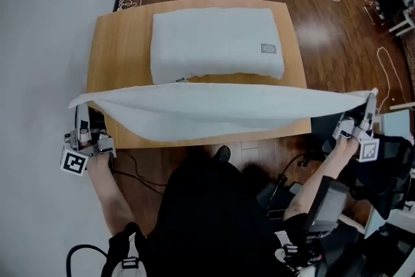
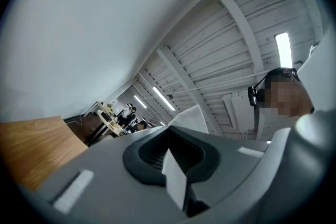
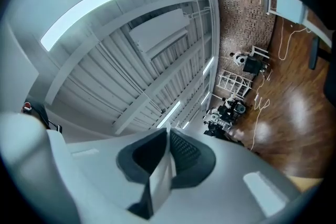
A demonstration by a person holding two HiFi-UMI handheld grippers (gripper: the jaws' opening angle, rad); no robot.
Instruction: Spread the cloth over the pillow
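Head view: holding a long white fabric cloth (image 1: 214,107) taut above the near edge of the tan wooden surface (image 1: 123,42), short of the plump white rectangular pillow (image 1: 217,42) toward the far edge. Seemingly needs carrying forward, then lowering. Arms spread wide.

Left gripper view: pinching a cloth corner with the left gripper (image 2: 173,157).

Right gripper view: pinching the other corner with the right gripper (image 3: 167,157).

Wall (image 1: 45,23) runs close along the table's (image 1: 117,42) left edge, leaving a narrow gap only; the left gripper (image 1: 78,107) sits in it. Pillow (image 1: 214,42) fills the far middle of the top, with bare wood strips on either side. Cloth (image 1: 214,110) is stretched across the whole near edge, barring the front. Right side: black gear (image 1: 392,152) crowds the right gripper (image 1: 371,97); open floor (image 1: 337,42) beyond.
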